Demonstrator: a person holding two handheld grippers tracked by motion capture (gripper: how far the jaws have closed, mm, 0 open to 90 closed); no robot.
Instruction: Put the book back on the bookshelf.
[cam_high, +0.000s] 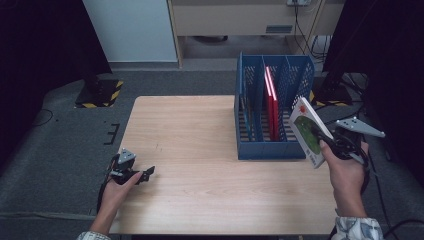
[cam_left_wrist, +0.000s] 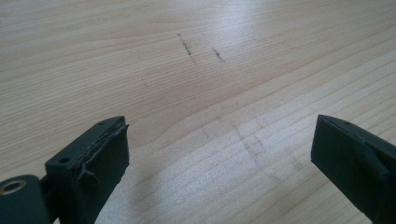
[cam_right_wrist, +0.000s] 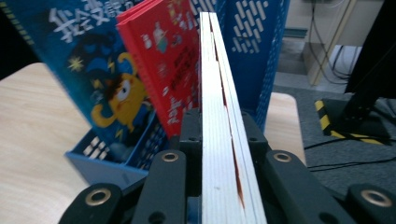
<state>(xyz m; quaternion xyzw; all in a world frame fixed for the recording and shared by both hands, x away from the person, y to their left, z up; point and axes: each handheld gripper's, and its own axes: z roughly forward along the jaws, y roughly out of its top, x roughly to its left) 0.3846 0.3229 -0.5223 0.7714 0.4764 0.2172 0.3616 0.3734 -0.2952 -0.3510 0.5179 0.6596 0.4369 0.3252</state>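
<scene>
The right gripper (cam_right_wrist: 219, 140) pinches a book (cam_right_wrist: 219, 140) between its two black jaws. In the right gripper view the book's white page edge runs straight up the middle, from the jaws to the top of the picture. The book looks thin here, because it is seen edge on. Its covers cannot be seen from this side.

The high view shows what the edge view hides: the book (cam_high: 306, 131) has a white cover with a green picture and an orange spot. It is held up in the air, just beside the right end of the blue rack (cam_high: 295, 149). Its long side slants from the hand up and away toward the rack's back right corner. The right gripper (cam_high: 334, 142) is partly covered by the hand (cam_high: 345, 172) and the book.

The right gripper view shows a red book (cam_right_wrist: 163, 60) and a blue book (cam_right_wrist: 88, 56) with a yellow monster, both leaning in the rack (cam_right_wrist: 107, 165). From above, the red book (cam_high: 271, 102) is a thin strip, and the blue book's cover cannot be made out.

The left gripper (cam_left_wrist: 219, 154) has its jaws spread wide, with bare table (cam_left_wrist: 196, 93) between them. In the high view it (cam_high: 145, 175) rests low at the table's (cam_high: 200, 130) near left corner, well apart from the rack.
</scene>
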